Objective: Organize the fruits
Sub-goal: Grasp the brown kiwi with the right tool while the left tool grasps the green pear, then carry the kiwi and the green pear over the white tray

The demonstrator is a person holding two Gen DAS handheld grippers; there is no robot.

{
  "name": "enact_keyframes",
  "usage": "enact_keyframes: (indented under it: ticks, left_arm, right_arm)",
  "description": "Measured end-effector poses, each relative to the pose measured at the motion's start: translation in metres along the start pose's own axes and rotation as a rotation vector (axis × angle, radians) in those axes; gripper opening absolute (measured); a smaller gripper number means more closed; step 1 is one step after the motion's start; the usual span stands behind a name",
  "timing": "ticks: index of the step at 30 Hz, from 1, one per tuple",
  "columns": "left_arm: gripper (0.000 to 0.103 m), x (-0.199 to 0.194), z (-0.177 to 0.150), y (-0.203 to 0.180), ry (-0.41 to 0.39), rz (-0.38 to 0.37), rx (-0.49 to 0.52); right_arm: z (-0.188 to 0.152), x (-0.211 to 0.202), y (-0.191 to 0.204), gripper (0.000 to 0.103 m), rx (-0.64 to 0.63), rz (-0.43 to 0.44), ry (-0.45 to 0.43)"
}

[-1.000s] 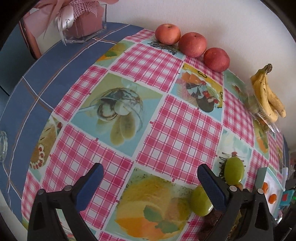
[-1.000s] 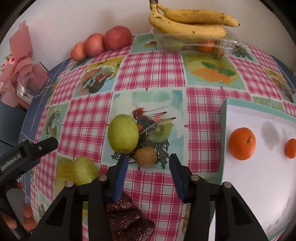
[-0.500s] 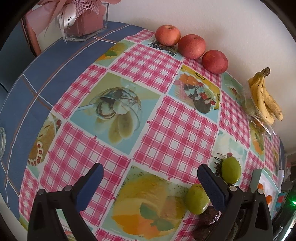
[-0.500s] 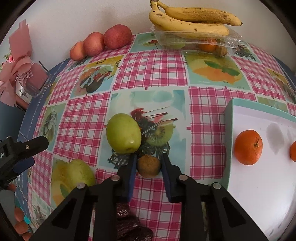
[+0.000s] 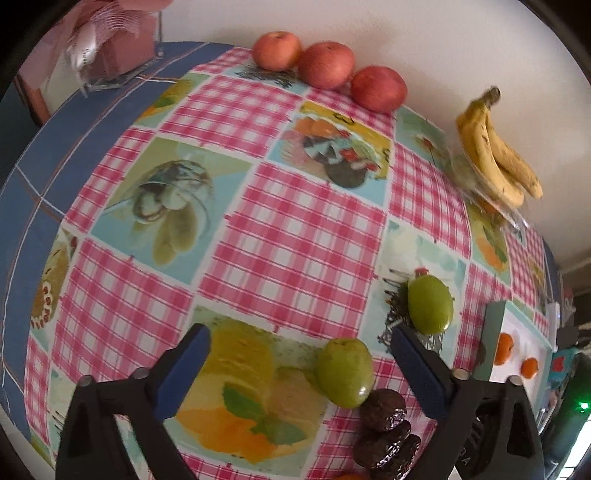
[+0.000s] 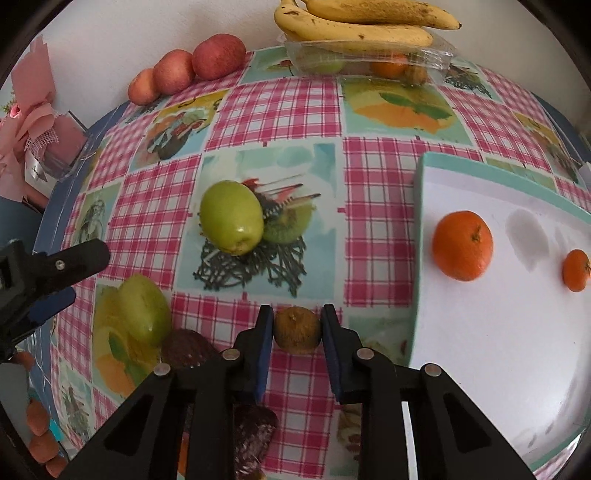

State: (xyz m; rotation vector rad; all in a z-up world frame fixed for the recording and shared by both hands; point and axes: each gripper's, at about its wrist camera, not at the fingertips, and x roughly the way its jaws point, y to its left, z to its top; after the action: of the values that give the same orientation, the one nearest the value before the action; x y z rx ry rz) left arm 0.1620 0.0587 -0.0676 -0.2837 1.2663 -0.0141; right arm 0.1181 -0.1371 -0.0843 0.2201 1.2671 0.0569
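Whereas a second ago the right gripper (image 6: 297, 332) straddled the small brown fruit (image 6: 297, 330) with fingers apart, they now clench it, lifted off the worktop (image 6: 280, 110); transfer toward the white tray (image 6: 480, 350) appears next; left gripper (image 5: 299, 369) hangs released

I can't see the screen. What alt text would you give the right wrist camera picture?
The right claw grips a small brownish fruit above a pink checked tablecloth. To its right, a white tray holds two oranges; a green apple lies ahead, with red apples and bananas by the wall.
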Motion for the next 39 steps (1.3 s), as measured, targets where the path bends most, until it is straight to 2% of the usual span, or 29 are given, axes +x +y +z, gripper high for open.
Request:
enact_keyframes:
  ticks: [3, 6, 8, 9, 11, 13, 14, 18, 27, 39]
  left_arm:
    - [0.087, 0.006, -0.003, -0.005, 0.021, -0.014, 0.007]
    - [0.087, 0.013, -0.006, -0.009, 0.051, -0.079, -0.01]
    - [0.08, 0.016, -0.008, -0.011, 0.068, -0.112, -0.015]
    - [0.075, 0.018, -0.009, -0.013, 0.074, -0.111, -0.012]
    - [0.074, 0.02, -0.011, -0.016, 0.077, -0.094, -0.004]
    - [0.061, 0.021, -0.012, -0.018, 0.082, -0.097, -0.007]
    - [0.059, 0.022, -0.013, -0.018, 0.083, -0.099, -0.011]
    - [0.04, 0.023, -0.014, -0.018, 0.083, -0.096, -0.024]
    - [0.039, 0.01, -0.011, -0.014, 0.038, -0.1, -0.039]
    - [0.039, -0.056, -0.003, -0.022, -0.134, -0.105, -0.007]
  right_arm:
    - [-0.002, -0.001, -0.004, 0.027, 0.008, -0.001, 0.008]
    - [-0.002, -0.001, -0.005, 0.027, 0.009, 0.005, 0.011]
    - [-0.003, -0.002, -0.006, 0.027, 0.01, 0.008, 0.013]
    - [-0.003, -0.002, -0.007, 0.027, 0.011, 0.011, 0.014]
    - [-0.003, -0.002, -0.008, 0.027, 0.013, 0.015, 0.015]
    - [-0.003, -0.003, -0.008, 0.027, 0.015, 0.017, 0.016]
    - [-0.003, -0.003, -0.008, 0.027, 0.017, 0.019, 0.016]
    - [-0.003, -0.003, -0.009, 0.027, 0.03, 0.024, 0.019]
    - [-0.004, -0.004, -0.013, 0.027, 0.061, 0.043, 0.027]
    - [0.005, -0.045, -0.016, 0.027, 0.075, 0.074, -0.054]
